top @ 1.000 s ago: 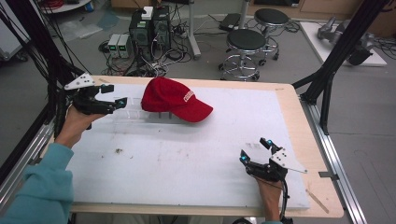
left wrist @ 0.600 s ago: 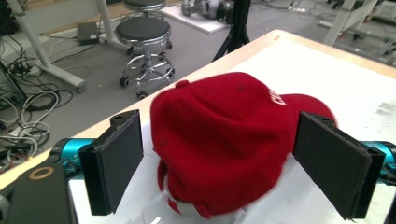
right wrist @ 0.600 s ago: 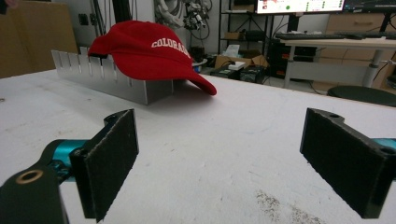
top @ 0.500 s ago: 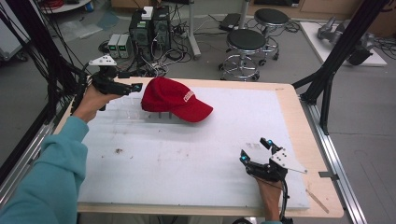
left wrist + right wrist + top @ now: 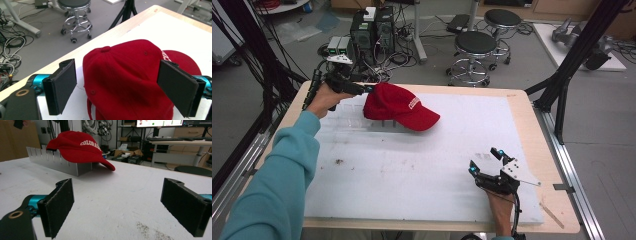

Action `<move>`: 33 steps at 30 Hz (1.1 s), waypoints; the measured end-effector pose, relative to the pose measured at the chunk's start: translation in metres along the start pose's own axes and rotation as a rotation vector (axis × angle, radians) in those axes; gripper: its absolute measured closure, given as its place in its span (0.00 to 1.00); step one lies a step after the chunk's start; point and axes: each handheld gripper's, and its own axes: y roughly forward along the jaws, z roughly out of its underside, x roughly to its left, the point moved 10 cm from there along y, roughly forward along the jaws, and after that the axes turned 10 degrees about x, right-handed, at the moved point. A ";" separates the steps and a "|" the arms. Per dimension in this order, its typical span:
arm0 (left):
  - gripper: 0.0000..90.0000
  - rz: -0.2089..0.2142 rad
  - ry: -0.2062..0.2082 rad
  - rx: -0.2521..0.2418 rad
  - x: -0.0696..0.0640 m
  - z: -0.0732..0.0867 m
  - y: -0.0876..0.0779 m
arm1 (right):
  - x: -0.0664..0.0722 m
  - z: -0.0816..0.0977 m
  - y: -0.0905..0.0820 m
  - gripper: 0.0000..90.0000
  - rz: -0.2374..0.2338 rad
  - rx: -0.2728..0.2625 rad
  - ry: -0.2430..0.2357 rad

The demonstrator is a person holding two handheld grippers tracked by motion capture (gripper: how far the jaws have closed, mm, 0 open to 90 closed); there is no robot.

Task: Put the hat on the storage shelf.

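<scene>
Red fabric marks the cap [image 5: 398, 105], which lies on a slotted metal rack [image 5: 346, 118] at the far left part of the counter [image 5: 522, 107]. Its brim points toward the right side of the counter and a little toward the person, and white letters show on the front panel. In the right hand-held gripper view the cap [image 5: 76, 146] covers the right end of the rack [image 5: 56, 162], while the empty slots stand free at the left.

The left hand-held gripper [image 5: 371, 88] is held above the far left corner of the counter, at the back of the cap. Its jaws are spread wide. In the left hand-held gripper view the crown of the cap [image 5: 125, 77] sits between the two black pads [image 5: 63, 85], but I cannot tell if a pad touches the fabric. The left arm wears a teal sleeve [image 5: 277, 185].

The right hand-held gripper [image 5: 484, 160] rests low at the near right part of the counter, well apart from the cap. Its jaws are also spread wide and hold nothing; between them is only the white counter surface, with some dark specks [image 5: 150, 230] just in front.

Behind the counter stand two black stools [image 5: 474, 47] and some computer boxes with cables [image 5: 372, 30] on the grey floor.
</scene>
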 end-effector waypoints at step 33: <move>0.31 0.026 -0.048 0.144 -0.006 0.024 0.063 | 0.000 0.000 0.000 0.12 0.000 0.003 0.003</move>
